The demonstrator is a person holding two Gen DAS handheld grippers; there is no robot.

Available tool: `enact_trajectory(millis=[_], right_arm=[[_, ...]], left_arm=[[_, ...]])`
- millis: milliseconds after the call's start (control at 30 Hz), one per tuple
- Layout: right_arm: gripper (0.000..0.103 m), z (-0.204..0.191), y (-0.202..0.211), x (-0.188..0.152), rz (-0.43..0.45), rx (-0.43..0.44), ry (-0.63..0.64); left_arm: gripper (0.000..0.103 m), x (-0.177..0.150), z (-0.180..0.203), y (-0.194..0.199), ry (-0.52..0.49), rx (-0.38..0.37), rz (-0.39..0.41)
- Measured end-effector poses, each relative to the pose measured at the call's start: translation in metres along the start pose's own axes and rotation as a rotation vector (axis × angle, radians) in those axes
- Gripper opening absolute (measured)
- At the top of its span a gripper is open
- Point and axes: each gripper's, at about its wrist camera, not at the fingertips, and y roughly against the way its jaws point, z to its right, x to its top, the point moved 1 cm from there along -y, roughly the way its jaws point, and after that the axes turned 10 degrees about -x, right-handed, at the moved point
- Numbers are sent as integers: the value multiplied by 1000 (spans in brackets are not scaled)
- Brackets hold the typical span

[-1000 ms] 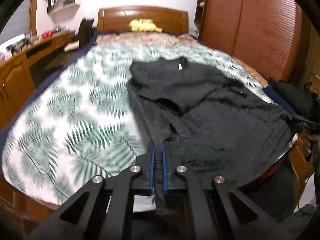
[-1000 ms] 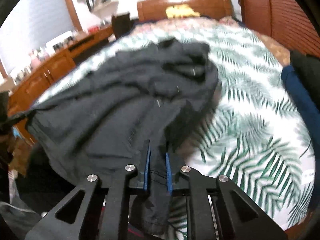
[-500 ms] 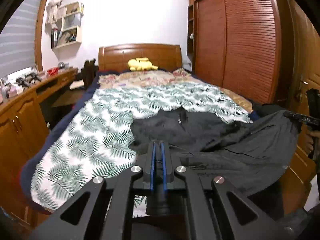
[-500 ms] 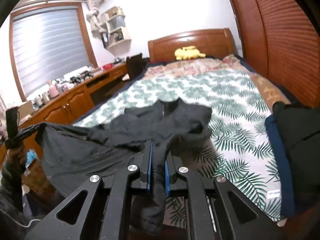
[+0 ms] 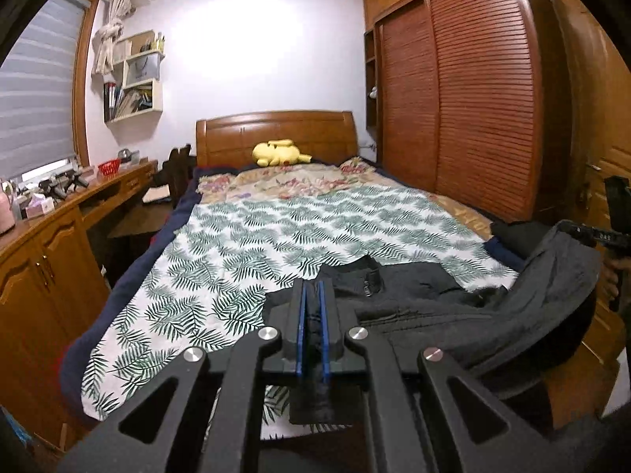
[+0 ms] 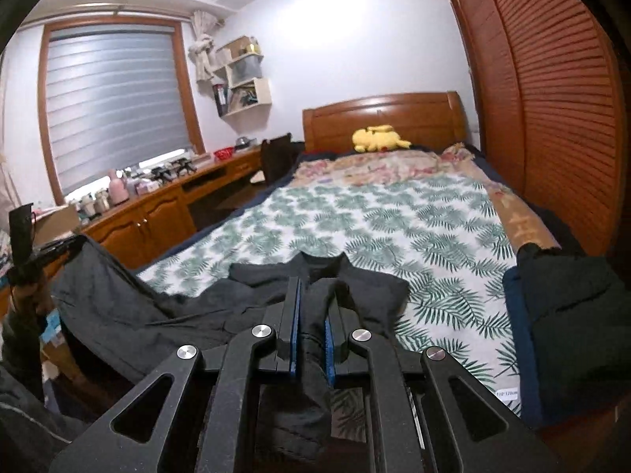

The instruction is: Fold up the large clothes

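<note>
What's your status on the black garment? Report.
Left tool and right tool both shut on black garment. Hem end held up off the foot of the bed, collar end lying on it. Dark clothes pile beside it, apart.

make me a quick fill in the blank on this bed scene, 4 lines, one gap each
1. Both grippers are shut on the ______ jacket.
2. The left gripper and the right gripper each pinch fabric between ______ pads.
3. The plush toy by the headboard is ______.
4. The bedspread carries a green ______ print.

Missing words: black; blue; yellow; leaf
</note>
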Motion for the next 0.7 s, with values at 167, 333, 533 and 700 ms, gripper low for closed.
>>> enact_trajectory(millis=[167, 333, 533, 700], right_arm=[[8, 9, -72, 4, -64, -74, 48], [8, 31, -158, 14, -73, -122, 42], [8, 65, -250, 27, -52, -99, -54], [8, 85, -320, 23, -128, -169, -59]], left_arm=[[4, 10, -25, -68, 39, 32, -36], [4, 23, -50, -143, 45, 99, -36], [4, 38, -77, -208, 81, 88, 17], [4, 35, -89, -249, 107, 75, 51]])
